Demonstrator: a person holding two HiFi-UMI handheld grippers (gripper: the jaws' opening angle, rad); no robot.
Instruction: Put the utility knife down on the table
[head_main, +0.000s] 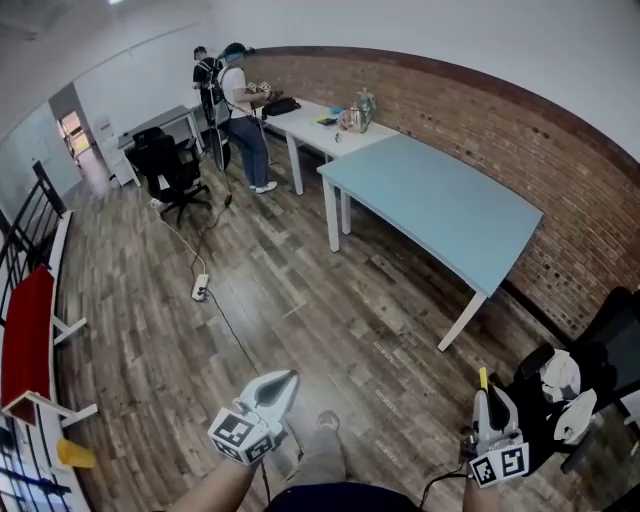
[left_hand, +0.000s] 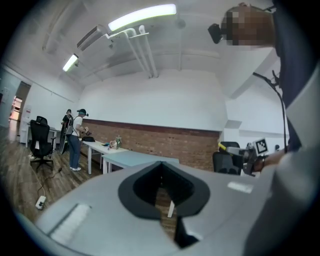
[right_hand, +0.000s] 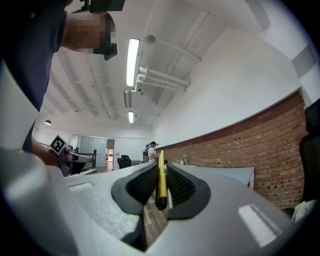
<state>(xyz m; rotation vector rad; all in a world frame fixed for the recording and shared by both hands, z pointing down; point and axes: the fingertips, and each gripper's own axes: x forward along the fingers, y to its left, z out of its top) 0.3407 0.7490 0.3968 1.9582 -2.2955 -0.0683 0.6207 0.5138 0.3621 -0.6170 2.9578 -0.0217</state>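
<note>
Low on the right, the right gripper (head_main: 489, 402) has its jaws clamped on a yellow utility knife (right_hand: 160, 176), which stands on edge between the dark pads (right_hand: 184, 189) and pokes out past the tips. Low on the left, the left gripper (head_main: 288, 381) has its jaws drawn together with nothing between them. Both hang over the wooden floor (head_main: 300, 300). A black chair (head_main: 612, 345) stands just beside the right gripper. The blue table (head_main: 430, 200) lies well apart from the knife, against the brick wall (head_main: 540, 150).

Yellow utility knife (right_hand: 161, 175); lt-blue table (head_main: 440, 210); red-brick wall (head_main: 530, 150); wood-grain floor (head_main: 300, 330).
</note>
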